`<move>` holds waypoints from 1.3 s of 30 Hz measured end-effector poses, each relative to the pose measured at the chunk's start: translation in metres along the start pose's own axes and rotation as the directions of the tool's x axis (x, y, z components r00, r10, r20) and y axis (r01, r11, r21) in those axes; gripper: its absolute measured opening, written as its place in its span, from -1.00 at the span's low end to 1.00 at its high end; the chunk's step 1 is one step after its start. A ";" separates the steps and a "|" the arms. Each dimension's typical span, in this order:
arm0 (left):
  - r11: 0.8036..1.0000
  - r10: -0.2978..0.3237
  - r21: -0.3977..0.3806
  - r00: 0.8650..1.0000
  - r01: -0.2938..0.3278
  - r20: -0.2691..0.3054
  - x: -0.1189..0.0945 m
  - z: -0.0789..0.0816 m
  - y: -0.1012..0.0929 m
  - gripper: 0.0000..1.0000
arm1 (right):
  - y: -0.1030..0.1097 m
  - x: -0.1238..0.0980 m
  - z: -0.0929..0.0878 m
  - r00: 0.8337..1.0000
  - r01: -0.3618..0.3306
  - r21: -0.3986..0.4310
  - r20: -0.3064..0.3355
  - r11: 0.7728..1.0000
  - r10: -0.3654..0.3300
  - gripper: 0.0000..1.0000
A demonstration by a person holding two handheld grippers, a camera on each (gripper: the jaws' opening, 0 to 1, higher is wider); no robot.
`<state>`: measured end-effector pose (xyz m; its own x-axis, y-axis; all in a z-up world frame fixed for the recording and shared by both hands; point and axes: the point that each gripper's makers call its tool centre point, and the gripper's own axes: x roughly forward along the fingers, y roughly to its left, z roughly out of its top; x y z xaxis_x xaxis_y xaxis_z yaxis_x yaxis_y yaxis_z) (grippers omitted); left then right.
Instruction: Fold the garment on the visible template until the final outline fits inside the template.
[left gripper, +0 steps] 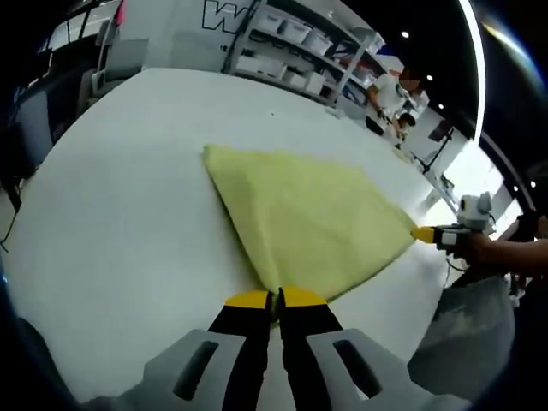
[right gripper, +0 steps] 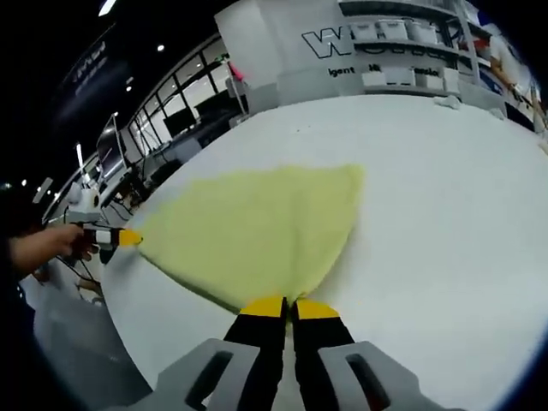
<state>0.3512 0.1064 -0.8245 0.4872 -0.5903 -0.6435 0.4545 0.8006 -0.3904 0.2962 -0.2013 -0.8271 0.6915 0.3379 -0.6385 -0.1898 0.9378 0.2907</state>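
Now each claw, the left (left gripper: 275,299) and the right (right gripper: 289,306), is closed on a near corner of the pale yellow cloth garment (left gripper: 308,218), spread flat on the white worktop (left gripper: 120,214).

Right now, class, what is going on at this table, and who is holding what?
A person is working a yellow cloth on a white table with a gripper in each hand. The left gripper is shut on one corner of the cloth, and the right gripper is shut on another corner. The cloth lies spread between them in a rough triangle. No template outline can be made out on the table.
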 end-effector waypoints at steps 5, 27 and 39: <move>1.000 -0.001 0.001 1.000 0.001 -0.001 -0.004 -0.007 -0.003 -0.93 | 0.003 -0.005 -0.005 1.000 0.001 -0.003 -0.001 1.000 -0.001 -1.00; 1.000 0.014 0.007 1.000 -0.014 0.013 -0.016 -0.013 -0.002 -0.94 | 0.012 -0.012 -0.013 1.000 -0.006 -0.033 -0.026 0.999 0.005 -1.00; 0.998 0.034 0.049 0.999 -0.035 0.011 -0.020 -0.015 -0.003 -0.90 | 0.014 -0.014 -0.016 0.999 -0.013 -0.077 -0.047 0.997 0.009 -1.00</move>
<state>0.3288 0.1180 -0.8203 0.5107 -0.5639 -0.6490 0.4735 0.8146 -0.3350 0.2725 -0.1918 -0.8253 0.6564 0.3496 -0.6685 -0.2518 0.9368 0.2427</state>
